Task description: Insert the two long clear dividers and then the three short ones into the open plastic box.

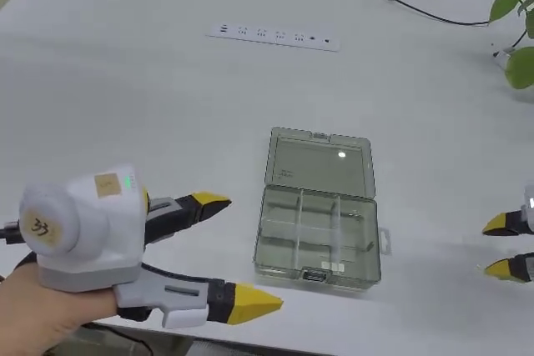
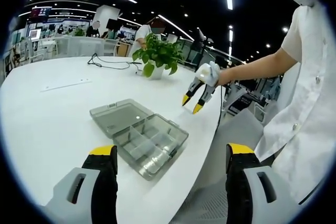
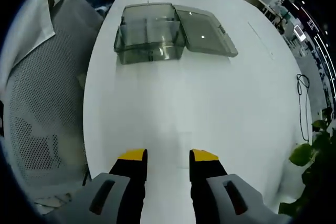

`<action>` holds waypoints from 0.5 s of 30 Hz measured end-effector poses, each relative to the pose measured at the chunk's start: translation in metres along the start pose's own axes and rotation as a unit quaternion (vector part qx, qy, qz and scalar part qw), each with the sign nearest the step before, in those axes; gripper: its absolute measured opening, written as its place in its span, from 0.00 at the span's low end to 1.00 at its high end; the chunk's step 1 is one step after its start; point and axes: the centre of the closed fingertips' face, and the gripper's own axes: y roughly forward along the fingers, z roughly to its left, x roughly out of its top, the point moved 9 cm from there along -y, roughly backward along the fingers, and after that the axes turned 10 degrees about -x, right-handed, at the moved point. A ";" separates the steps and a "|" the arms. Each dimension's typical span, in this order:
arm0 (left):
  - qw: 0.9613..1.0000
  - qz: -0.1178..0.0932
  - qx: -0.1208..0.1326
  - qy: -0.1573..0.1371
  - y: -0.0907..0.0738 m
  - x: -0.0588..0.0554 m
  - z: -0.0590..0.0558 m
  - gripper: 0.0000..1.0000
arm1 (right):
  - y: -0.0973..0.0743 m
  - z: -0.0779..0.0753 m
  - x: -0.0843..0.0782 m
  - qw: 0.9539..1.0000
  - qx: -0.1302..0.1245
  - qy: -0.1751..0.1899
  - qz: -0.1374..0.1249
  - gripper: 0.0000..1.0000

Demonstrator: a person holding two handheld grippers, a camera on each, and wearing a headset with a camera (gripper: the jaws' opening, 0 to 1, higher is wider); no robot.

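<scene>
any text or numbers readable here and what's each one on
"33": round sticker on the left gripper.
Tan sticker on that gripper: too blurred to read.
Markings on the power strip: too small to read.
Label on the plastic box: too small to read.

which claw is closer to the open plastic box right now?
Left. The left claw sits open just off the left side of the box, pointing at it; the right claw is farther off to the box's right.
</scene>
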 end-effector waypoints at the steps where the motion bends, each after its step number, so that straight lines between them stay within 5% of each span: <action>1: 1.000 -0.002 0.000 -0.001 0.000 0.001 0.000 0.86 | -0.005 0.001 0.008 1.000 -0.003 0.001 -0.011 0.33; 3: 1.000 -0.005 0.000 -0.001 0.002 0.003 -0.001 0.85 | -0.003 0.003 0.008 1.000 -0.008 -0.002 -0.023 0.32; 10: 1.000 -0.025 -0.004 -0.016 0.010 0.020 -0.004 0.79 | -0.031 0.010 0.060 0.997 -0.026 -0.017 -0.067 0.32; 15: 0.997 -0.060 -0.019 -0.051 0.026 0.037 -0.010 0.74 | -0.046 0.021 0.097 0.994 -0.036 -0.045 -0.091 0.32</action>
